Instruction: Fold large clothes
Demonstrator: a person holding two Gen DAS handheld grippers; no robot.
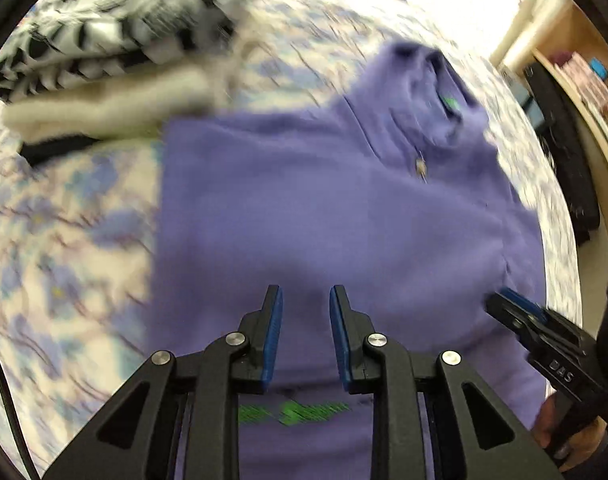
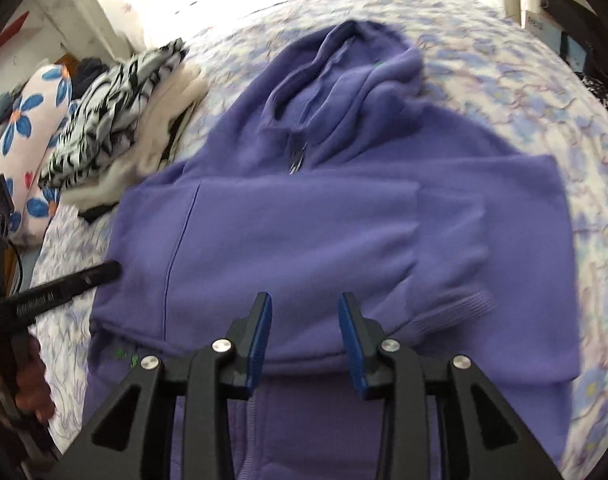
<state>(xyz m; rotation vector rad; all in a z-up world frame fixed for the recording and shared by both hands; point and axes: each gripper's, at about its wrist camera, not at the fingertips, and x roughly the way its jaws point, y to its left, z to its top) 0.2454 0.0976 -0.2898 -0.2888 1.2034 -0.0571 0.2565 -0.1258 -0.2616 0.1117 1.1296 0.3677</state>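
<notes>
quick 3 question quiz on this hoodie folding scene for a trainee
1. True or false: the left tongs grip the purple hoodie.
2. Which pile lies beside the hoodie on the floral bedspread? A) black and white patterned clothes B) red towels C) blue jeans
3. What part of the hoodie lies farthest from the right tongs?

Key
1. False: both tongs are open and empty.
2. A
3. The hood.

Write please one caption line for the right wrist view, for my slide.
Right gripper, jaws apart and empty, above a purple hoodie with sleeves folded in, on a floral bedsheet.
</notes>
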